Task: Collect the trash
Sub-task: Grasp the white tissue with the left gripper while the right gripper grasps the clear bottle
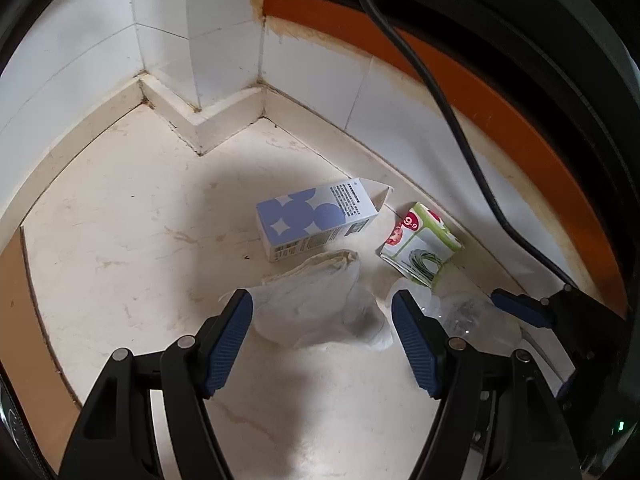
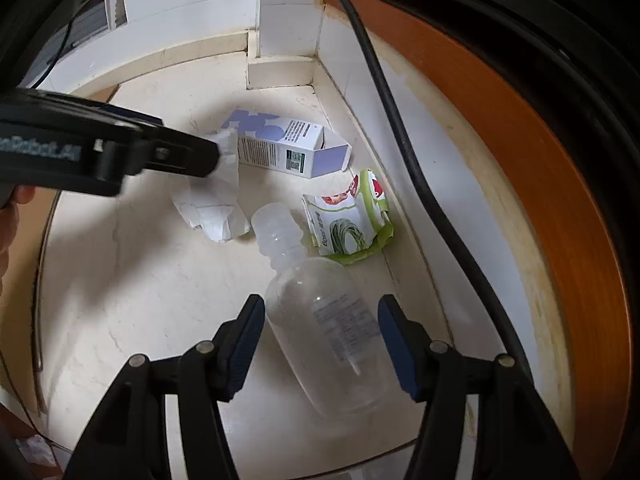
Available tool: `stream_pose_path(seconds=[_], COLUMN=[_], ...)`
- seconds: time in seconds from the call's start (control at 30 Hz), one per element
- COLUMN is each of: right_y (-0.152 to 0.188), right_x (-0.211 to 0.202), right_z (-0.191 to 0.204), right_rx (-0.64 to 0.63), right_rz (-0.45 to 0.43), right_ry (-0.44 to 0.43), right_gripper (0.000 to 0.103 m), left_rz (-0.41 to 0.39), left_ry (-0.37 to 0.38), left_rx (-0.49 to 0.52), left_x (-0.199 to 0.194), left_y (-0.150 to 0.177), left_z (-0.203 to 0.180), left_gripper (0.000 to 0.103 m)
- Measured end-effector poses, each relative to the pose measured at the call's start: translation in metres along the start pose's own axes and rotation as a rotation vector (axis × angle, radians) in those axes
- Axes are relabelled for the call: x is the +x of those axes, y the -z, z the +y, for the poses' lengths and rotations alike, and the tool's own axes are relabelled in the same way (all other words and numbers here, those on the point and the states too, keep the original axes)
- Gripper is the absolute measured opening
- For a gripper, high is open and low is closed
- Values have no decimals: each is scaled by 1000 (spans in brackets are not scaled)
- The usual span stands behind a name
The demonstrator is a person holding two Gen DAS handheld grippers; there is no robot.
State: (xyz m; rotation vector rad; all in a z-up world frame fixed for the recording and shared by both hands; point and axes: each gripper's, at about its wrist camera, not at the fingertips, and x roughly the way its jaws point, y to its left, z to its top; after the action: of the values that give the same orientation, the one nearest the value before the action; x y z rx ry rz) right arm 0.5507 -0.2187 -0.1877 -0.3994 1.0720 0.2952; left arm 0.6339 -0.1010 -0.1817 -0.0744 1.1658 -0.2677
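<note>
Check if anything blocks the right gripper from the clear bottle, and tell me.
Nothing visible does. The clear bottle lies on the floor between the open fingers of the right gripper; the crumpled paper and green wrapper lie beyond it.

floor [image 1: 120,240]: pale marble | wall [image 1: 220,32]: white tiles | orange frame [image 2: 540,184] | black cable [image 2: 400,120]

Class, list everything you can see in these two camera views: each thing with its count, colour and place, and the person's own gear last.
carton: one, white and lilac-blue, lying on the floor near the wall.
crumpled paper: one, white, in front of the carton, between the left gripper's open fingers.
wrapper: one, green and white, by the skirting.
bottle: one, clear plastic, lying between the right gripper's open fingers.
cable: one, black, hanging along the wall.
floor: cream tile.
left gripper: one, black with blue pads, open.
right gripper: one, same colours, open.
</note>
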Motion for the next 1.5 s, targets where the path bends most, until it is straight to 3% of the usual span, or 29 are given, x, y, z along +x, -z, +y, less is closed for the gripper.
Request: stream_pose_path(seconds=[0.2, 0.3, 0.33, 0.43, 0.53, 0.77, 0.9, 0.97, 1.4, 1.5], right_y=[2, 3, 3, 3, 4, 7, 8, 9, 19, 20], right_x=[19, 21, 21, 21, 21, 21, 21, 20, 12, 12], right_z=[3, -1, -4, -7, -8, -10, -11, -12, -20, -20], right_rx=[-16, 10, 31, 63, 75, 126, 136, 137, 163, 166], right_rz=[42, 32, 30, 29, 35, 45, 43, 40, 14, 8], right_ry=[32, 15, 3, -17, -29, -62, -69, -69, -94, -99], right_gripper=[62, 62, 62, 61, 61, 61, 61, 61, 61, 61], left_rz=[-15, -35, -40, -1, -3, -1, -2, 7, 28, 7], left_ry=[-45, -55, -52, -37, -18, -2, 20, 18, 18, 24], left_rx=[-14, -38, -48, -66, -98, -120, -108, -96, 3, -7], left_x=[19, 21, 20, 26, 26, 27, 27, 32, 70, 70], left_y=[-3, -4, -4, -3, -2, -3, -4, -7, -12, -11], left_z=[-6, -3, -1, 5, 11, 18, 20, 23, -1, -6], left_gripper=[70, 63, 56, 20, 23, 52, 57, 64, 68, 62])
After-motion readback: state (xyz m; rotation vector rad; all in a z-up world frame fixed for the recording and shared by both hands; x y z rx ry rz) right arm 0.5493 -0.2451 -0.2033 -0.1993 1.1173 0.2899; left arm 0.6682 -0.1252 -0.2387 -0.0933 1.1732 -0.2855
